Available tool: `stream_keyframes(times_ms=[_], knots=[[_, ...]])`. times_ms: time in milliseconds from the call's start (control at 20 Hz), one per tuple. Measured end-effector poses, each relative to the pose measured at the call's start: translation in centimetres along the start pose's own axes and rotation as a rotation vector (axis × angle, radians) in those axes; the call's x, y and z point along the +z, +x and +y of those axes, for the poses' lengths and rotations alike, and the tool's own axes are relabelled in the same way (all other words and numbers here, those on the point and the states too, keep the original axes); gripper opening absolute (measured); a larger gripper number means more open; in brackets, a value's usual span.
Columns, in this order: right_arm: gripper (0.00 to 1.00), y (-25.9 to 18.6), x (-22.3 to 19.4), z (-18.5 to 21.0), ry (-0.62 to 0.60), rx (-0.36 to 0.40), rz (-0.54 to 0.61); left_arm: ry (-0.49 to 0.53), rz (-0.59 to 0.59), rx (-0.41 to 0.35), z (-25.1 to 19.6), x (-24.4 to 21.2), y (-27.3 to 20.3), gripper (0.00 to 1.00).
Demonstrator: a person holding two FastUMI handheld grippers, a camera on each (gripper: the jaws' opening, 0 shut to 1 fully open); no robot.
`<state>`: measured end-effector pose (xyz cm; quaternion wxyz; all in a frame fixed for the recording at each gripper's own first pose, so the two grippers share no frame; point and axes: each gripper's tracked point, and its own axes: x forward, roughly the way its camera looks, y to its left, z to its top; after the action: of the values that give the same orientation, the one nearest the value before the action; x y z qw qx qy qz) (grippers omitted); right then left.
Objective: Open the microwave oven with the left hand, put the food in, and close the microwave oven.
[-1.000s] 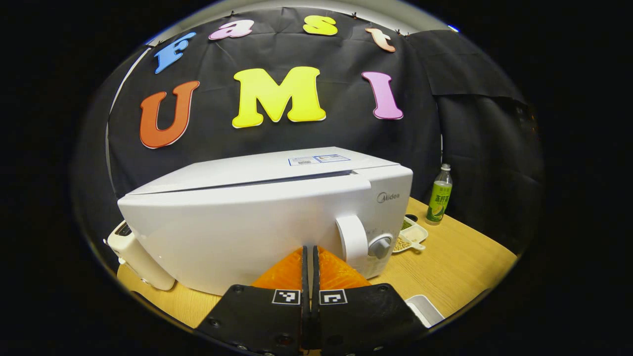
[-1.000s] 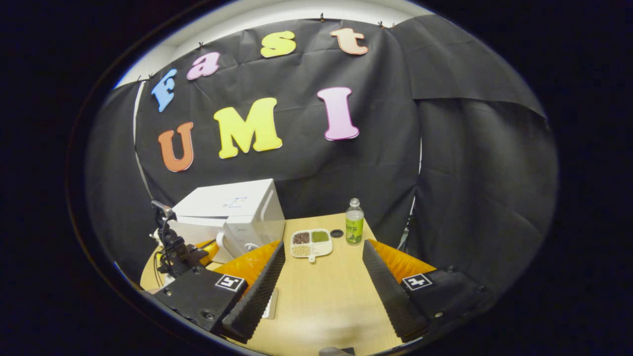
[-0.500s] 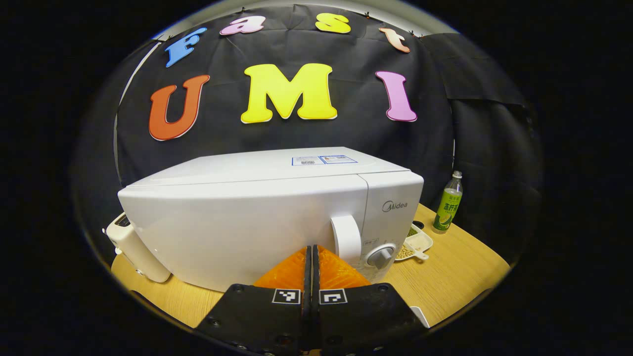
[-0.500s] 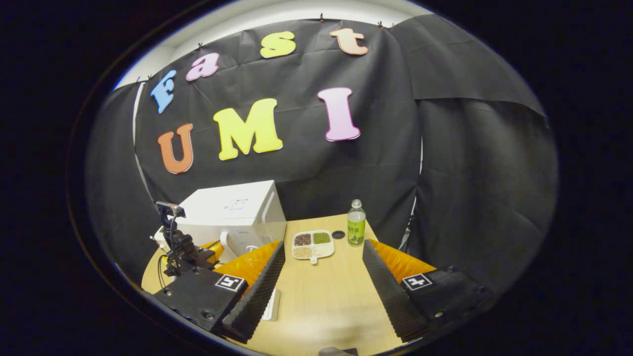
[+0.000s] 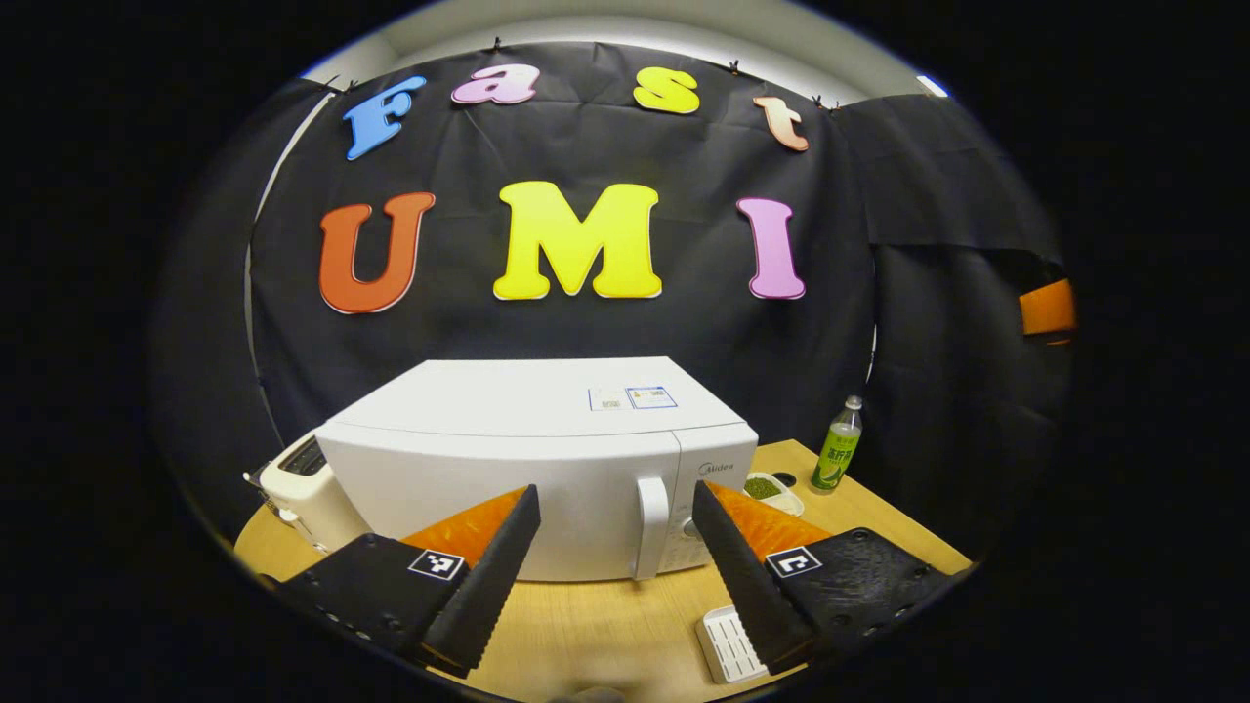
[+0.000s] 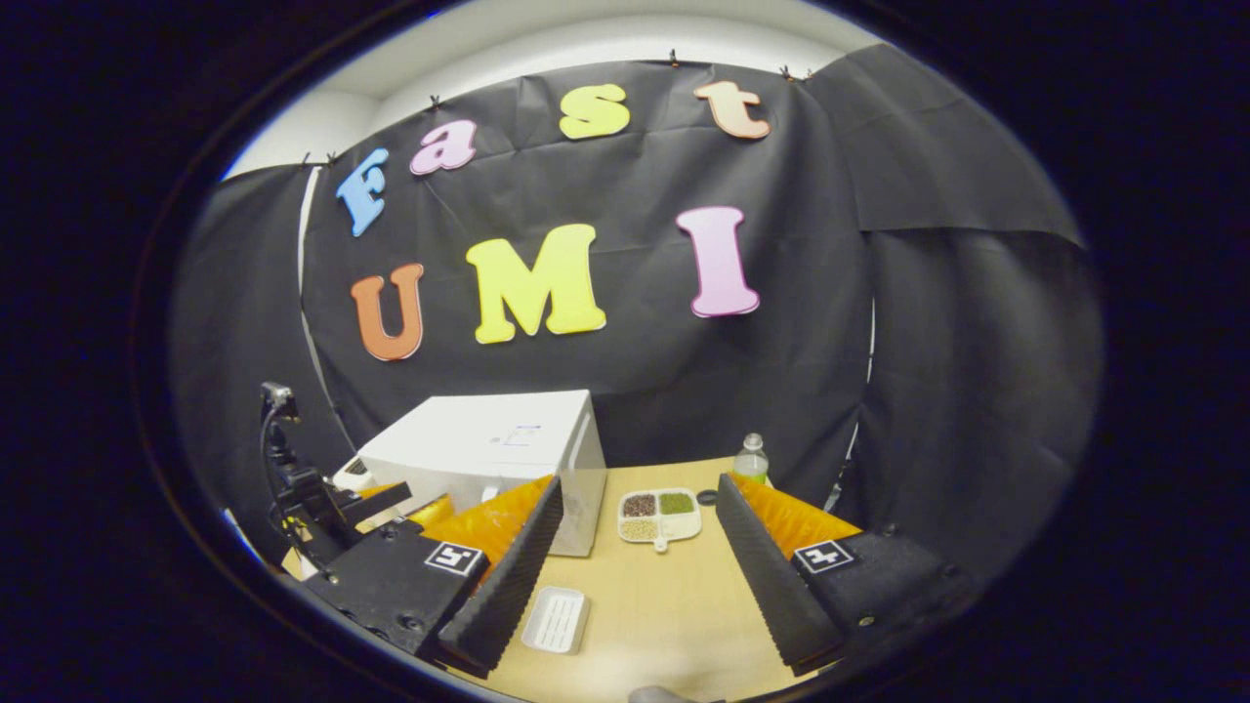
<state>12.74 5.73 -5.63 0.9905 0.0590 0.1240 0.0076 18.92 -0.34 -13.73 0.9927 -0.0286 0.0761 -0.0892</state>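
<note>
The white microwave [image 5: 547, 459] stands on the wooden table [image 5: 605, 625] with its door closed and its upright handle [image 5: 649, 527] facing me. My left gripper [image 5: 615, 493] hovers a short way in front of the door, open, with nothing between its fingers. In the right gripper view the microwave [image 6: 498, 454] stands at the left, and the left gripper [image 6: 386, 500] shows in front of it. My right gripper [image 6: 640, 483] is open and empty above the table's middle. A divided plate of grains [image 6: 661, 515] lies to the right of the microwave.
A small white ribbed tray [image 6: 557, 620] lies on the table near me, seen also as the ribbed tray [image 5: 728, 644]. A green-labelled bottle [image 5: 838, 457] stands at the back right. A cream appliance [image 5: 298, 488] sits left of the microwave.
The microwave door, ajar a second ago, has swung closed under my shut left gripper. That gripper then backed away and opened. The right gripper drew back slightly.
</note>
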Motion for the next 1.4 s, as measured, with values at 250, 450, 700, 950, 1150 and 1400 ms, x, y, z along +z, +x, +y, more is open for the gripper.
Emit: stream_keyframes(times_ms=[250,450,700,950,1150,1400], knots=[[0.92,-1.6,1.4,3.1,-0.032,0.045,-0.051,-0.047,-0.012,0.05,2.0,4.0,-5.3,0.96],[0.92,-3.2,2.4,4.5,-0.062,0.051,-0.1,-0.003,-0.092,0.069,3.8,8.6,-10.1,0.96],[0.92,-4.6,3.0,4.2,-0.071,0.027,-0.141,0.008,-0.126,0.135,7.0,11.7,-15.4,0.96],[1.0,-6.3,3.9,3.0,-0.082,-0.037,-0.19,0.048,-0.136,0.208,9.5,12.0,-18.3,0.96],[0.91,-7.2,3.4,3.3,-0.069,-0.054,-0.198,0.06,-0.14,0.215,10.0,12.2,-18.8,0.96],[0.92,-7.9,4.1,3.4,-0.072,-0.061,-0.219,0.064,-0.186,0.196,9.5,13.6,-19.4,0.96]])
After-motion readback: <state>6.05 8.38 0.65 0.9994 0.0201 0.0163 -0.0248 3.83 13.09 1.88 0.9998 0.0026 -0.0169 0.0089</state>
